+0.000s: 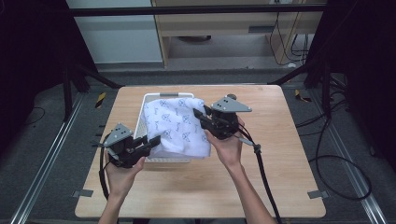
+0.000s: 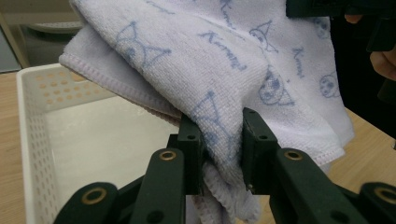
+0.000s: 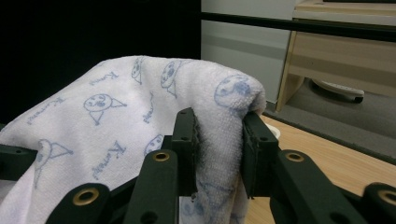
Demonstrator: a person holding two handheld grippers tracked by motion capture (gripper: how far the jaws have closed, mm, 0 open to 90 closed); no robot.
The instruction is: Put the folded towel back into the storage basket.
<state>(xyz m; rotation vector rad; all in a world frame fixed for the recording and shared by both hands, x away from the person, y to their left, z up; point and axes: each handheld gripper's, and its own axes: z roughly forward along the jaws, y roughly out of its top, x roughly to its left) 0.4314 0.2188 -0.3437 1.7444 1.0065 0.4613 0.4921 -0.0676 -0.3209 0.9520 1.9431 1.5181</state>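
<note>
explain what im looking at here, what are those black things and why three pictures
A person stands at a wooden table holding a hand-held gripping tool in each hand: two black jaws that pinch things. The high view looks down from above. The other two pictures come from small cameras riding on each tool, looking along its jaws.

On the table sits a white perforated basket, and a white towel with a blue cartoon print is held over it. The left tool pinches the towel near one lower edge, seen close up in its own view. The right tool pinches a fold at the other side.
</note>
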